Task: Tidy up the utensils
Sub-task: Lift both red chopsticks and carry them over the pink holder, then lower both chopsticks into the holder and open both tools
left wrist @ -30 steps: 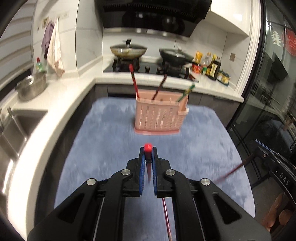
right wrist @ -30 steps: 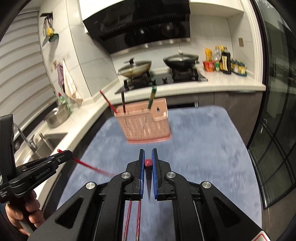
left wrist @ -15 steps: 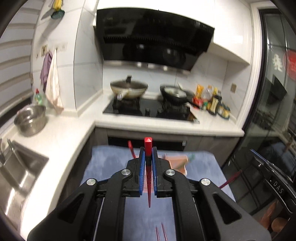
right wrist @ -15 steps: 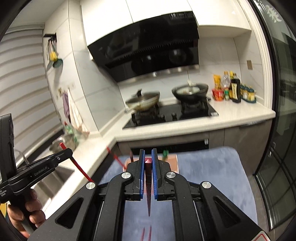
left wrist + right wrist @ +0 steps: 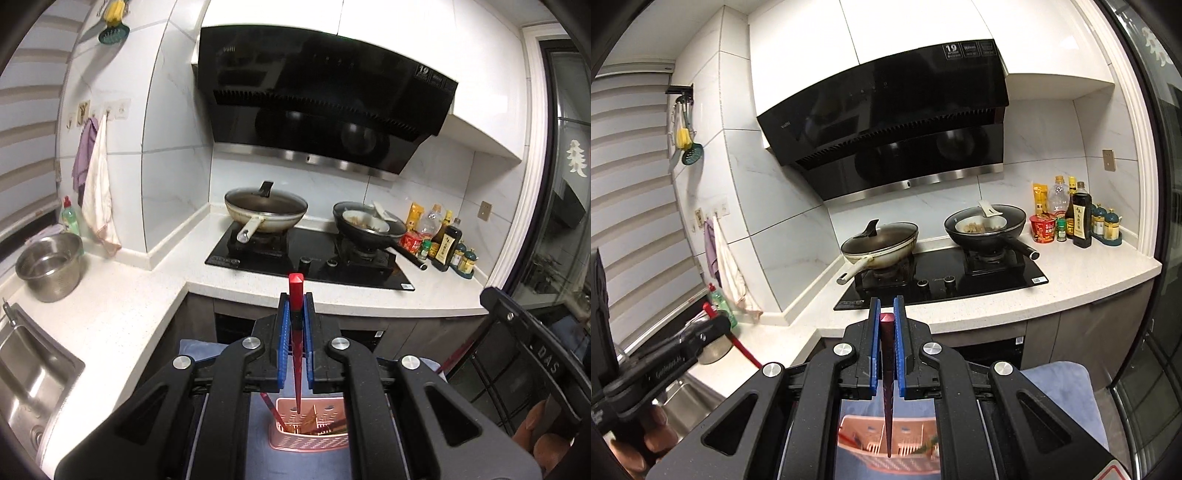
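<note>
My left gripper (image 5: 296, 301) is shut on a bright red chopstick (image 5: 296, 343) that points down at the pink slotted utensil basket (image 5: 308, 437) right below it. My right gripper (image 5: 887, 308) is shut on a dark red chopstick (image 5: 888, 391), its tip just over the same pink basket (image 5: 886, 439). The basket stands on a blue mat (image 5: 1067, 395) and holds several chopsticks. The left gripper also shows at the left of the right wrist view (image 5: 709, 314). The right gripper's body shows at the right of the left wrist view (image 5: 524, 343); its tips are hidden.
A white counter (image 5: 110, 314) wraps around the left and back. A sink (image 5: 26, 376) and a steel pot (image 5: 50, 266) are at the left. A stove with two pans (image 5: 266, 210) and sauce bottles (image 5: 448, 247) stand behind.
Both grippers have risen and tilted up, bringing their chopsticks upright. The basket went from ahead of them to right beneath the chopstick tips.
</note>
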{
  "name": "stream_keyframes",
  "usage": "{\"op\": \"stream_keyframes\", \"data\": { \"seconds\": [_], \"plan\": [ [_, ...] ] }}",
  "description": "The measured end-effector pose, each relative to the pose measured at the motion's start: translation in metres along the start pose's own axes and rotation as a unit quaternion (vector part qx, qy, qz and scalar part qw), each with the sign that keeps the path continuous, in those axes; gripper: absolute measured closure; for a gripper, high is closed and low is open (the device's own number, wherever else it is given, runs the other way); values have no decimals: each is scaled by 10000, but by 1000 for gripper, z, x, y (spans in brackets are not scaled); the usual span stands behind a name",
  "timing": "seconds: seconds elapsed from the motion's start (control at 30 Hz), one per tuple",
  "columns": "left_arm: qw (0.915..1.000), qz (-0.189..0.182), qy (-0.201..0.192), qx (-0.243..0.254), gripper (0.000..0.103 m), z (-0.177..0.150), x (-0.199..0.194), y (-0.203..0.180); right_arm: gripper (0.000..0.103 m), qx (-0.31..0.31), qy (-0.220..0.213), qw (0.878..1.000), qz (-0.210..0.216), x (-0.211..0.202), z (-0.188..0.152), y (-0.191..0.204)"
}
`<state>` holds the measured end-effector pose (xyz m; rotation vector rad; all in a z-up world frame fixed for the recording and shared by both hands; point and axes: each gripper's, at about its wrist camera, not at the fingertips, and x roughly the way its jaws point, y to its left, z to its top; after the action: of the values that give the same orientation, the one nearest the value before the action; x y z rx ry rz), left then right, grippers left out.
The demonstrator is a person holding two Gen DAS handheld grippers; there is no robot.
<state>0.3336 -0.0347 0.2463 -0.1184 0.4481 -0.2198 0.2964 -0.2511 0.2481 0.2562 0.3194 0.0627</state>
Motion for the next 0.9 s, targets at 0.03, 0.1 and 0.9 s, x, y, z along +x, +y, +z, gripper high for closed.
{"op": "stream_keyframes", "data": {
  "seconds": [0.03, 0.1, 0.9],
  "plan": [
    [10000, -1, 59, -13, 96, -2, 8, 1, 96, 4, 29, 10000, -15, 7, 0, -1],
    [9998, 5, 173, -17, 96, -9, 21, 2, 96, 38, 136, 9999, -65, 25, -3, -6],
    [9974, 198, 678, -138, 67, -53, 52, 17, 83, 138, 1092, 9935, -286, 77, -76, -27]
  ]
}}
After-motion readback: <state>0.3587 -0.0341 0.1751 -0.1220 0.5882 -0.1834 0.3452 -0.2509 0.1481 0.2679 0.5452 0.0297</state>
